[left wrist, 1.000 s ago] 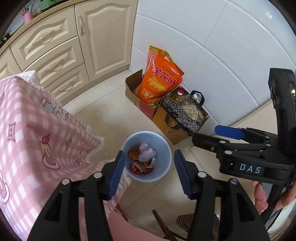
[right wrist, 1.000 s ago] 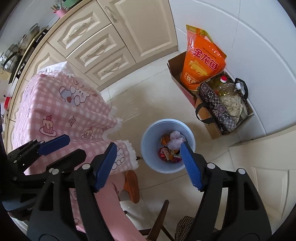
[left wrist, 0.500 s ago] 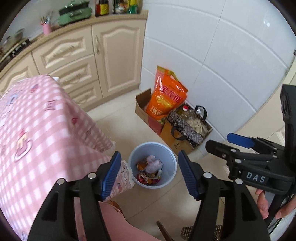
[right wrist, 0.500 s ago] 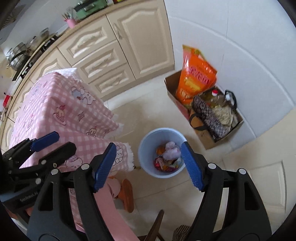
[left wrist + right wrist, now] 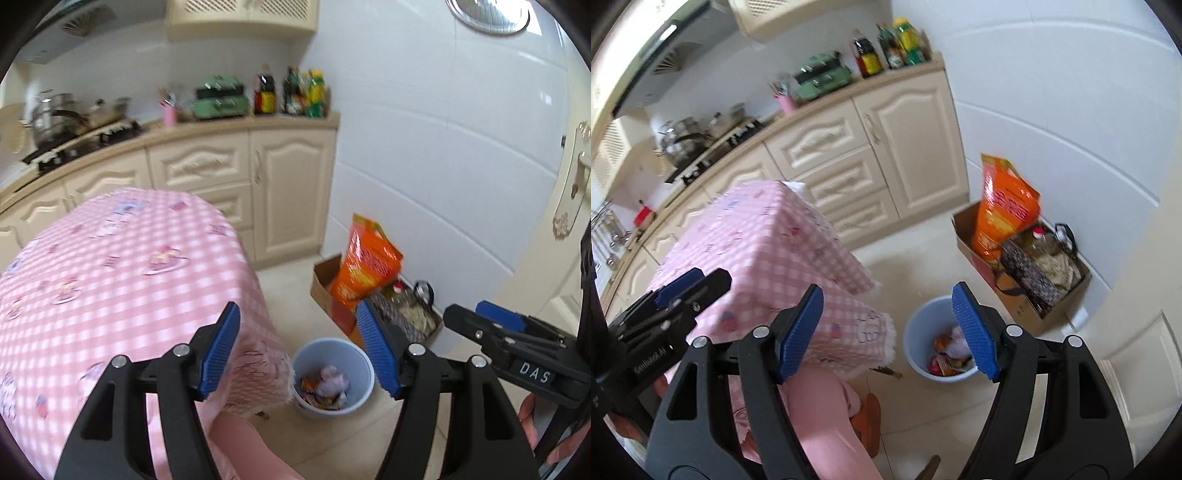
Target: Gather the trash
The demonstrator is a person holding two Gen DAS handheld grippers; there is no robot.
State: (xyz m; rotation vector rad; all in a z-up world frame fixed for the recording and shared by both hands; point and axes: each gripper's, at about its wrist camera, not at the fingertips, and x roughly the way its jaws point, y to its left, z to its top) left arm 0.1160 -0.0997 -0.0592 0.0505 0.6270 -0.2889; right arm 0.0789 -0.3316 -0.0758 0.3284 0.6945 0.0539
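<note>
A light blue trash bin (image 5: 328, 350) stands on the tiled floor beside the table and holds wrappers and a pale crumpled wad (image 5: 332, 380). My left gripper (image 5: 298, 308) hovers high above and short of it, open and empty. Seen from the right wrist, the bin (image 5: 927, 321) with its trash (image 5: 945, 356) lies partly behind the right finger. My right gripper (image 5: 888, 291) is open too, with nothing between its blue pads. Each gripper shows in the other's view: the right gripper (image 5: 465, 314) at the right edge, the left gripper (image 5: 690, 280) at the left.
A table under a pink checked cloth (image 5: 110, 277) fills the left. A cardboard box with an orange bag (image 5: 1001, 206) and a patterned tote (image 5: 1034, 277) sit against the white tiled wall. Cream cabinets (image 5: 288, 192) stand behind. A person's pink-clad leg (image 5: 820, 413) and slipper (image 5: 870, 417) are below.
Both grippers rose and tilted upward, away from the bin, which now sits lower and smaller. The countertop and wall cupboards came into view. The left jaws spread a little wider.
</note>
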